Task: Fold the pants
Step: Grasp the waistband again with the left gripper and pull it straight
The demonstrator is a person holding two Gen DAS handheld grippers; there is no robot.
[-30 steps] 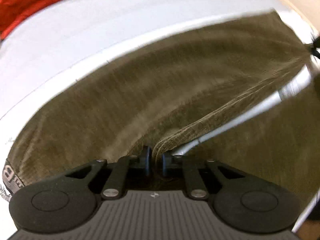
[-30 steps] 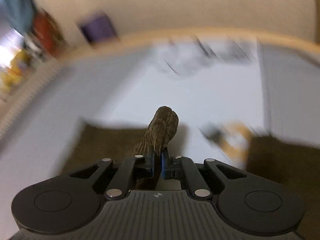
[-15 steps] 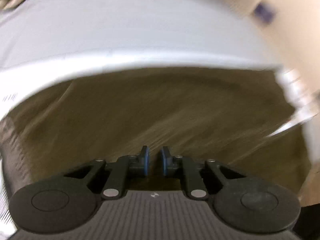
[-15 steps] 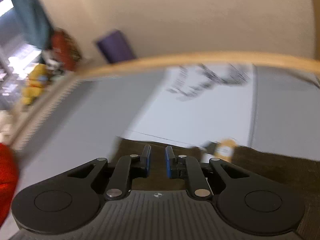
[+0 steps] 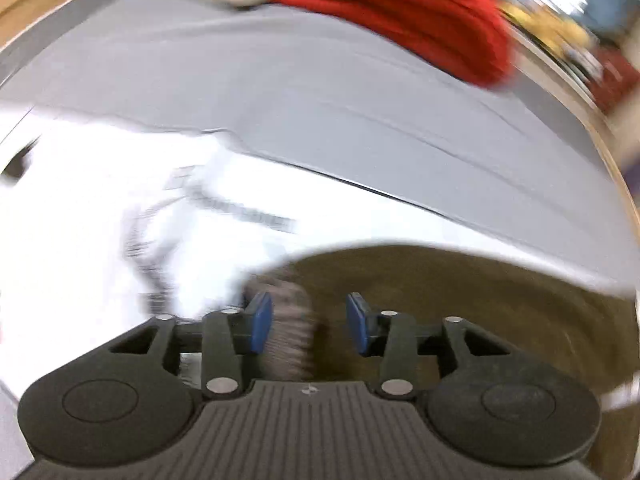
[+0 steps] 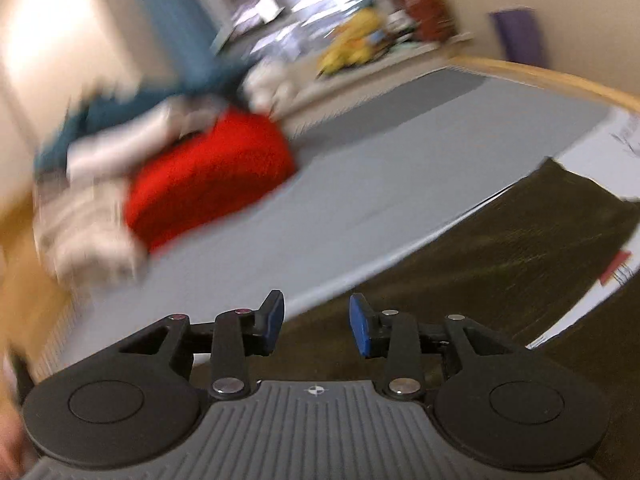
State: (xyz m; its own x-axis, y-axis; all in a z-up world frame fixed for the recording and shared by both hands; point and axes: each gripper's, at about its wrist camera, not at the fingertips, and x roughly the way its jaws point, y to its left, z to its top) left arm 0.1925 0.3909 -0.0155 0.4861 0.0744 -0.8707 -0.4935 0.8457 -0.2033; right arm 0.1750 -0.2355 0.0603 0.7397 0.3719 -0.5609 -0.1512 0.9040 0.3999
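Olive-brown corduroy pants [image 5: 460, 300] lie flat on a grey surface [image 5: 320, 100], filling the lower right of the left wrist view. My left gripper [image 5: 309, 322] hovers over their edge with its jaws opening. A blurred grey ribbed band [image 5: 288, 328] of the pants sits between the blue pads, which do not press on it. In the right wrist view the pants [image 6: 500, 260] spread along the lower right. My right gripper [image 6: 316, 324] is above them, jaws opening, with nothing held between the pads.
A white printed sheet [image 5: 100, 200] lies under the pants at the left. A red garment [image 6: 208, 184] and pale clothes [image 6: 88, 220] are piled at the surface's far side. A wooden rim [image 6: 560, 76] borders the surface; room clutter lies beyond.
Both grippers were shut on folds of the pants a second ago. Both have let go and opened, and both have swung away fast, turning their views toward the red pile.
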